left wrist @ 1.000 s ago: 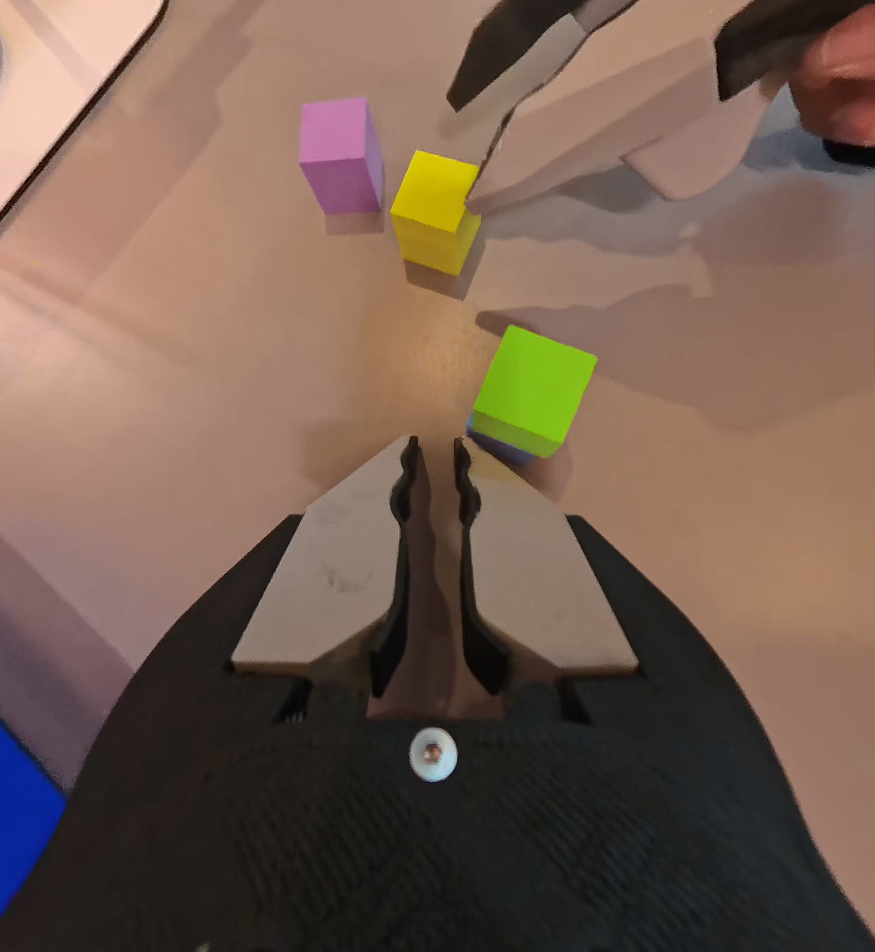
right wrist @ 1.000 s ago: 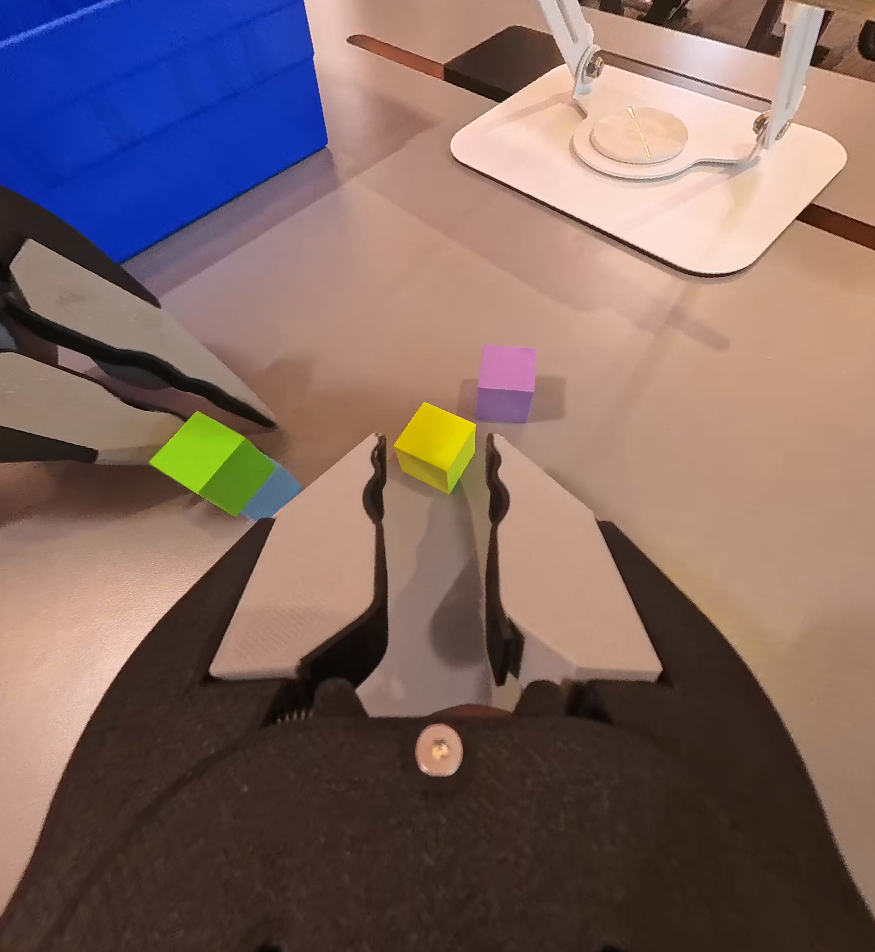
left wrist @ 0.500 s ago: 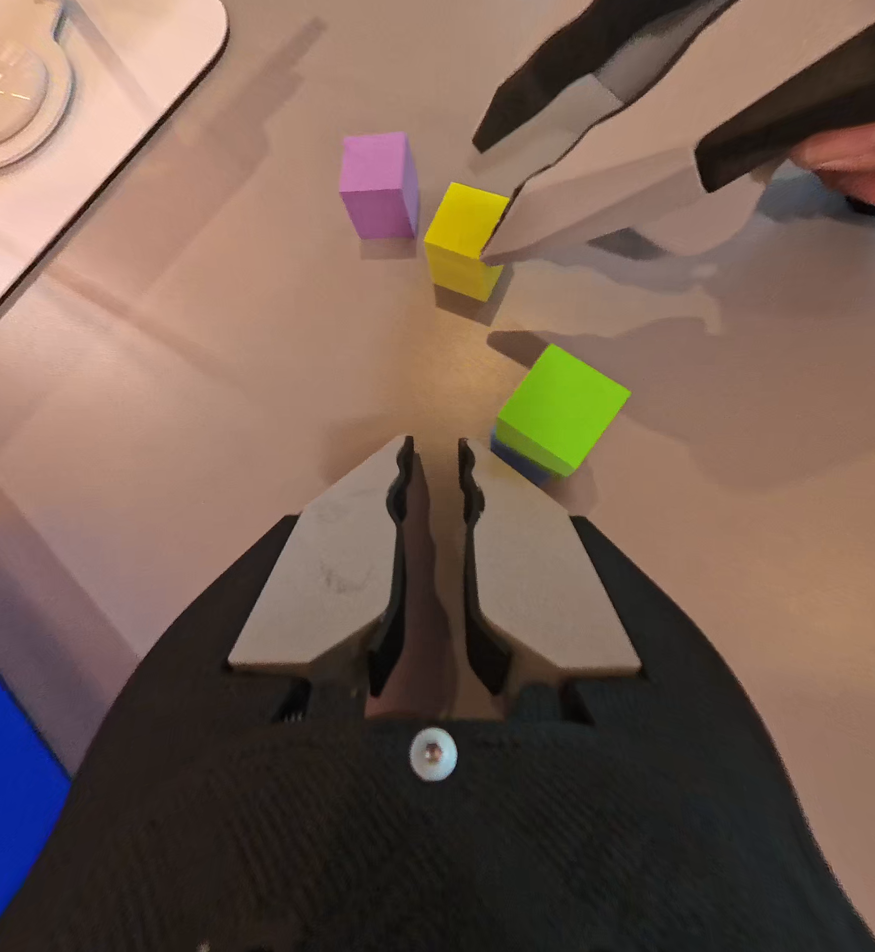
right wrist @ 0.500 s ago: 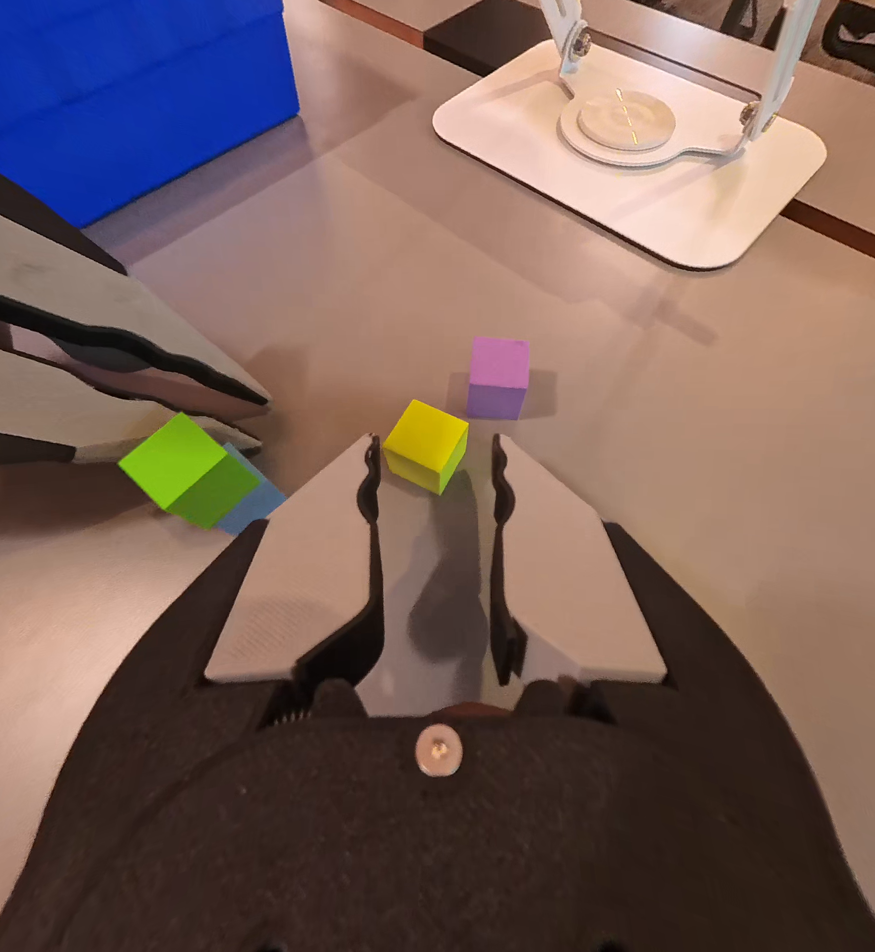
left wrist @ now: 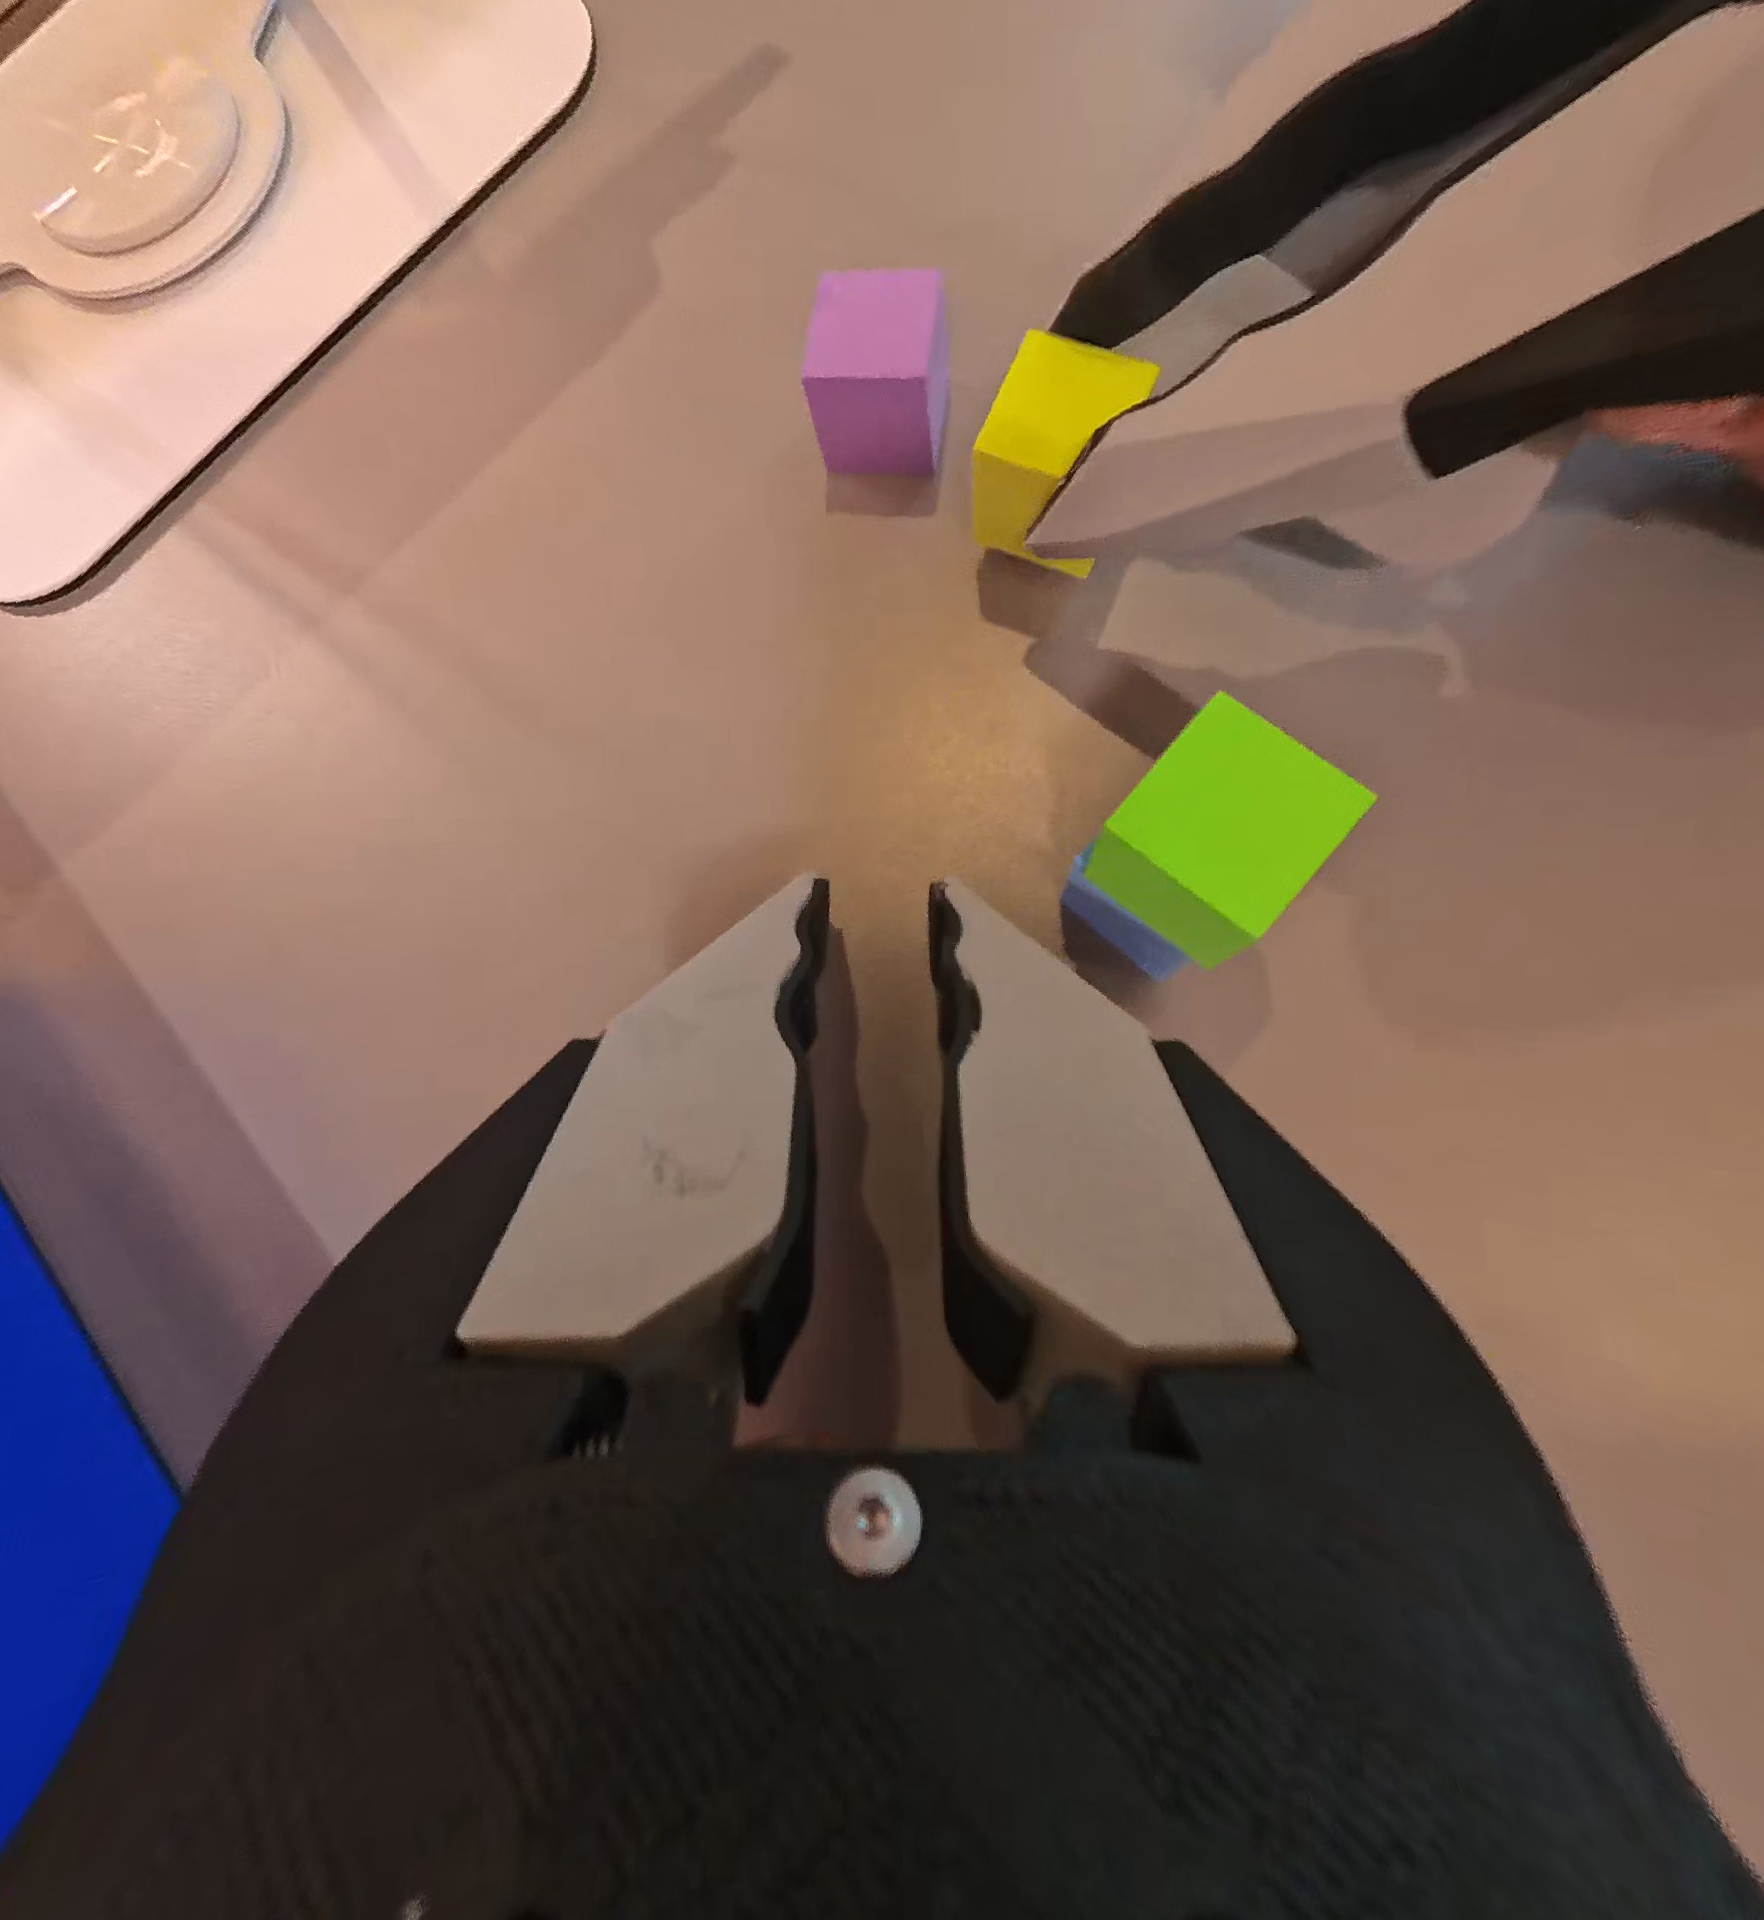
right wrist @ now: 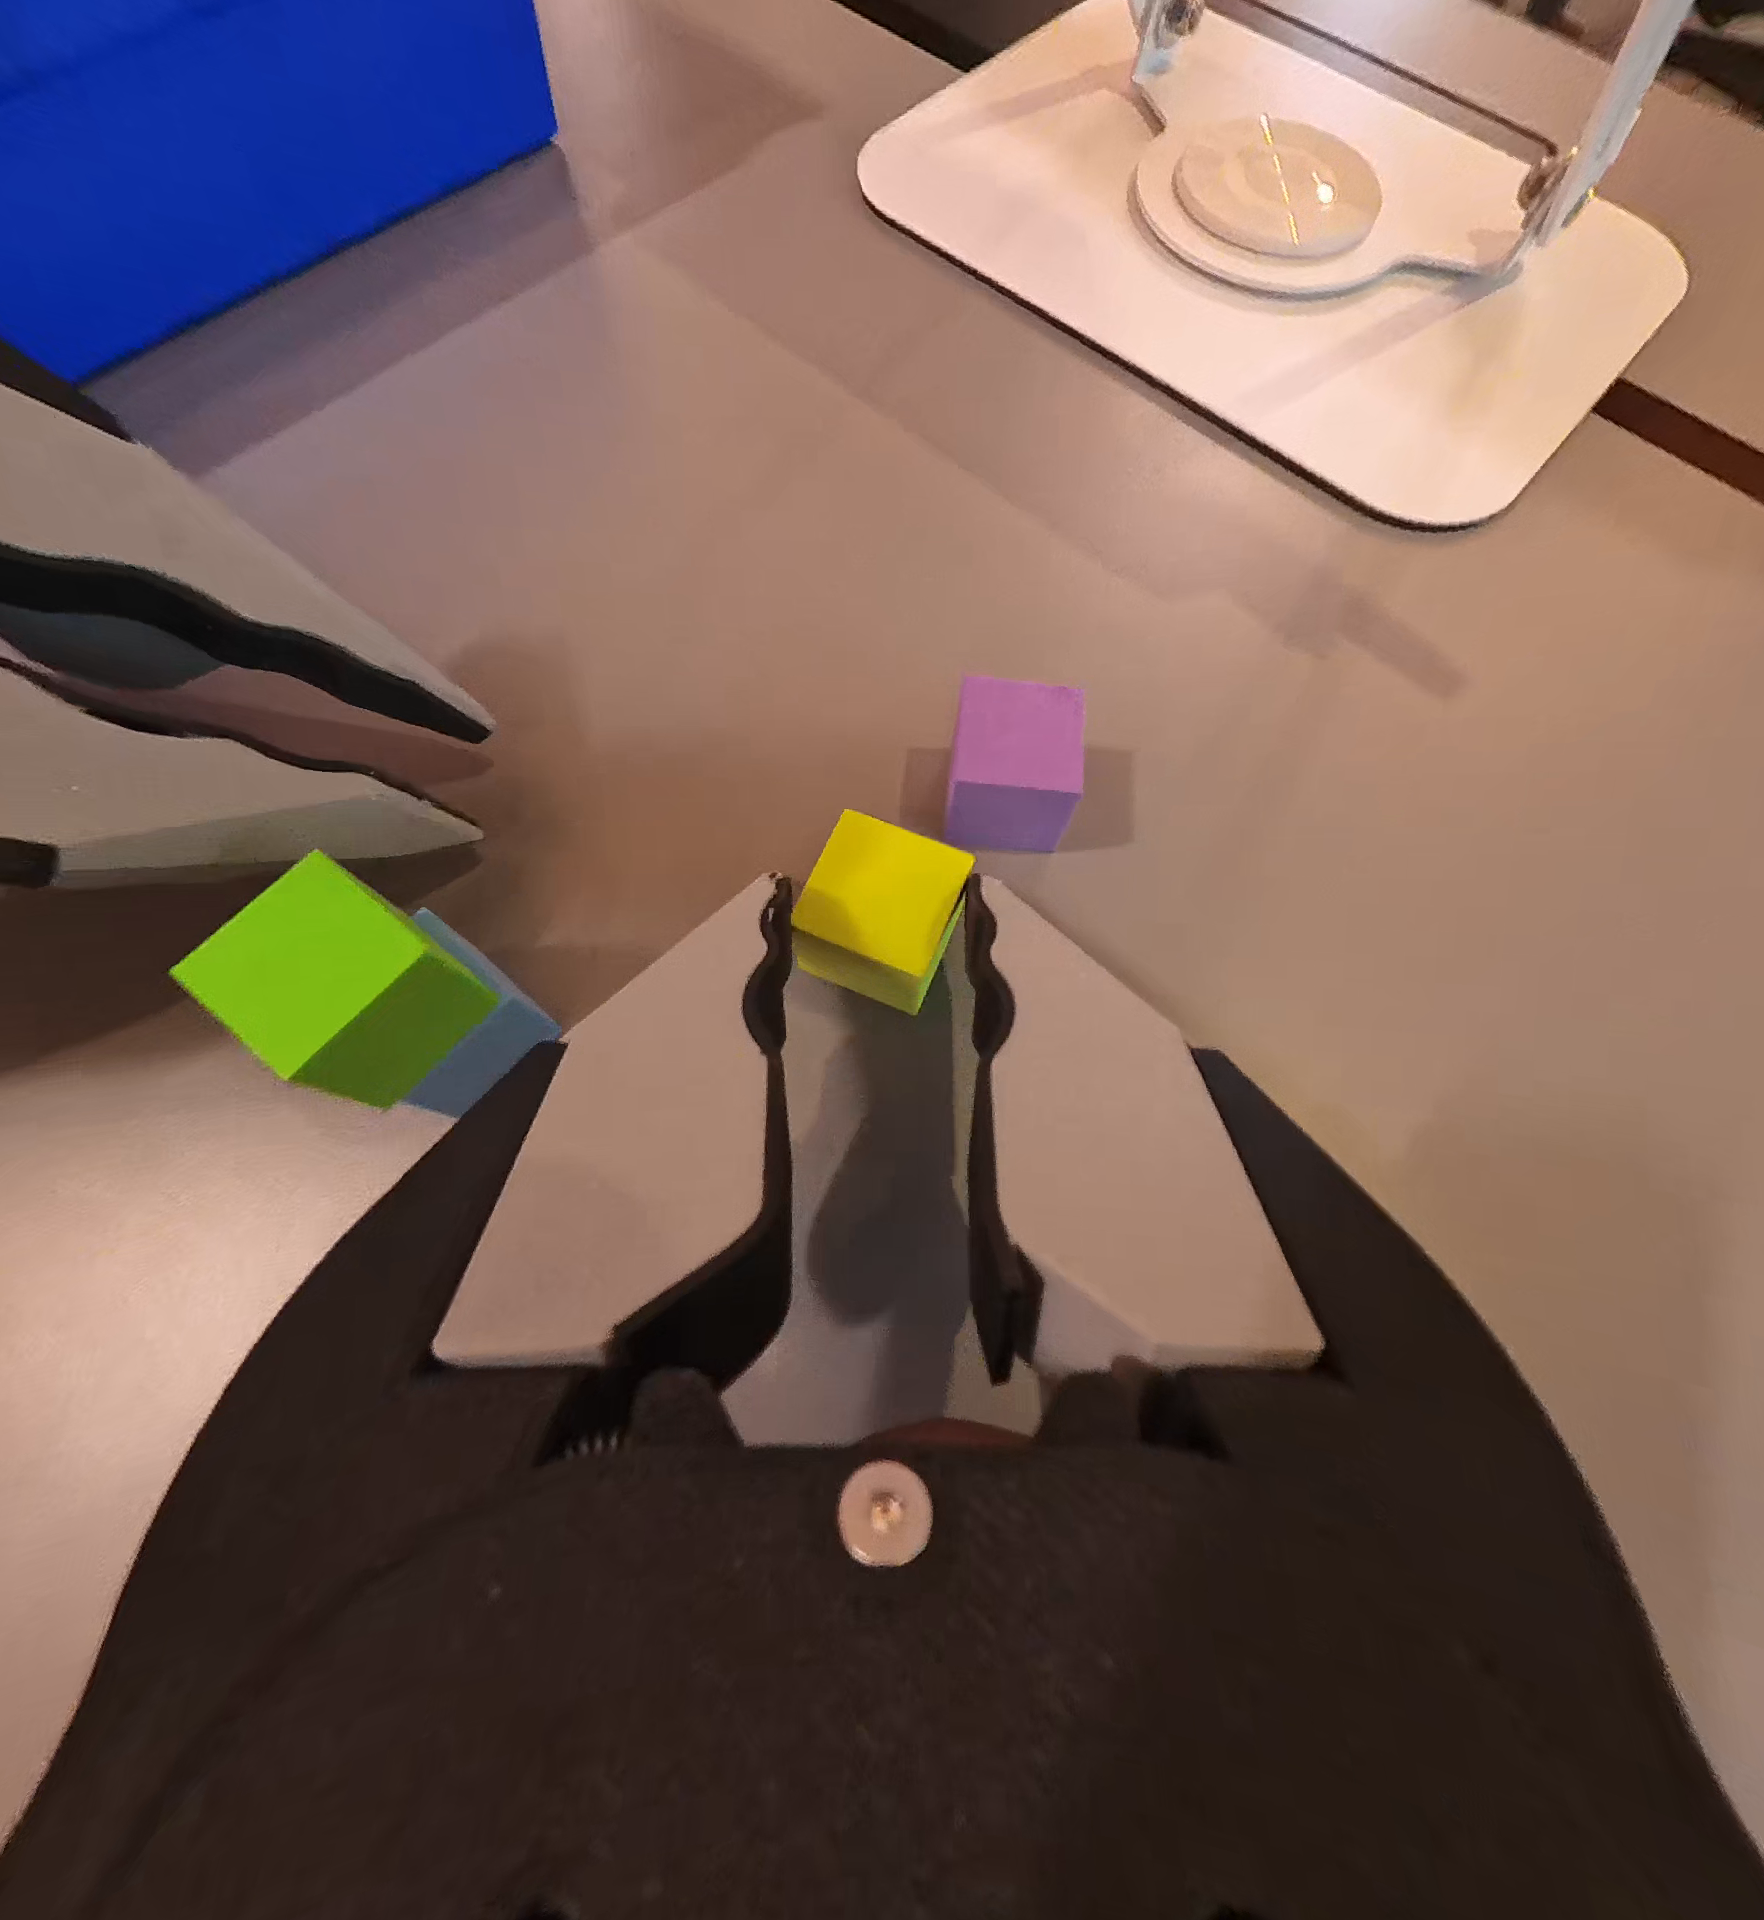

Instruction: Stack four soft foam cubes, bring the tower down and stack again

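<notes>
Spreading beneath everything is the tan table (right wrist: pixel 1273 935), with a blue bin (right wrist: pixel 182 156) and a white stand base (right wrist: pixel 1273 343) at its far side. The left gripper (left wrist: pixel 876 894) hangs narrowly parted and bare beside the green cube (left wrist: pixel 1231 821) stacked on the blue cube (left wrist: pixel 1117 925). The right gripper (right wrist: pixel 873 894) pinches the yellow cube (right wrist: pixel 883 899), near the purple cube (right wrist: pixel 1015 764).

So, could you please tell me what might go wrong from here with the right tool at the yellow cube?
1. The yellow cube sits skewed between the right tool tips, near their very ends, so it may twist or slip out.
2. The purple cube is close behind and could get nudged.
3. The green cube sits askew on the blue cube, a shaky base.
</notes>
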Available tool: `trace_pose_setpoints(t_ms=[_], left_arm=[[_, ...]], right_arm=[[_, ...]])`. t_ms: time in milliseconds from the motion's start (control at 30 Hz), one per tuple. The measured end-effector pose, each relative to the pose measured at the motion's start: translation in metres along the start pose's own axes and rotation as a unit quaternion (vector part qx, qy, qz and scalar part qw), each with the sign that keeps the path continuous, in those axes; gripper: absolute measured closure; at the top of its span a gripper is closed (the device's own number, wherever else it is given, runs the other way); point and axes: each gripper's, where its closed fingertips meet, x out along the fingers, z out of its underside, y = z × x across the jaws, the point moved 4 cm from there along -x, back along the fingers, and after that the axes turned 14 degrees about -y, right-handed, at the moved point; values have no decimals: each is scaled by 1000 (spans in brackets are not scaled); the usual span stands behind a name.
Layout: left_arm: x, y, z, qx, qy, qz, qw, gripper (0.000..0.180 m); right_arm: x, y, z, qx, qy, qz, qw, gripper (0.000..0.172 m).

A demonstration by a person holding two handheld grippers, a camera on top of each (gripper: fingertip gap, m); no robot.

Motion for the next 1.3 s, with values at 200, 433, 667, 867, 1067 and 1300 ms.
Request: trace_pose_setpoints(t_ms=[200,433,667,867,1067,1300], left_arm=[[-2,-8,1,-12,6,-6,1000,164],[-3,-15,3,-17,7,-20,1000,164],[1,-19,7,-17,-6,-24,1000,164],[2,-22,10,-19,-14,-27,999,164],[-1,-20,7,-16,-7,-32,999,164],[3,-18,9,-12,-15,-29,999,164]], right_arm=[[-36,-25,-14,-94,67,-77,990,141],[-77,-43,-21,-249,97,-156,951,141],[-71,-51,-31,-361,-3,-264,895,141],[-66,-61,-30,-417,-41,-268,867,141],[-60,-67,-29,-429,-45,-262,864,141],[-52,-65,-24,-424,-56,-267,863,141]])
